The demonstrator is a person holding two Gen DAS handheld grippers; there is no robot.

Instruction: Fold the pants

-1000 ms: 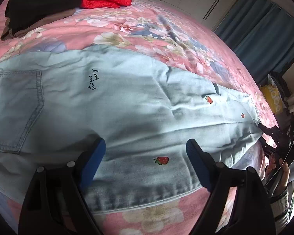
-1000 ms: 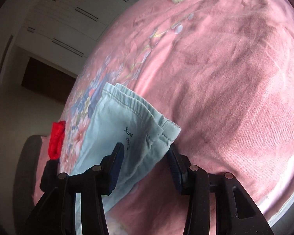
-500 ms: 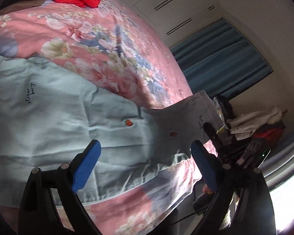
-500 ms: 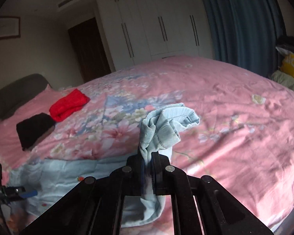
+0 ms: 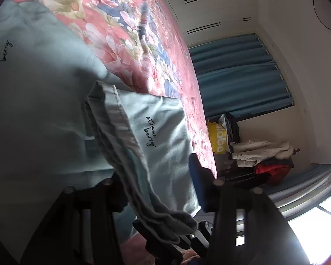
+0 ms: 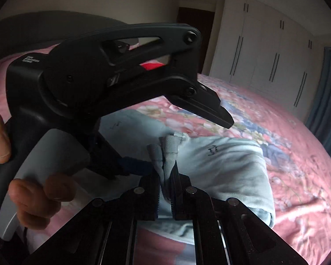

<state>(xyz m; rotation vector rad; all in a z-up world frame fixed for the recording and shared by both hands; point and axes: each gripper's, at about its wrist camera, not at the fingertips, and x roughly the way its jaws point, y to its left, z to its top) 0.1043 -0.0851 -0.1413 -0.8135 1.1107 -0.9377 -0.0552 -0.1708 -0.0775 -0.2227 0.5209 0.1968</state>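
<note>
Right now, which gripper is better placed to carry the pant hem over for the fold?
Right. The right gripper is already shut on the pants hem, lifted over the bed. The left gripper is closing, with cloth between its fingers.

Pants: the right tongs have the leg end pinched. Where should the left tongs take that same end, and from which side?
Probably the thick stitched hem band of the pants, beside the right tongs, coming in from the leg's open end. The layers stack there, so one pinch should catch them all. The left tongs are closing with that fabric between them.
</note>
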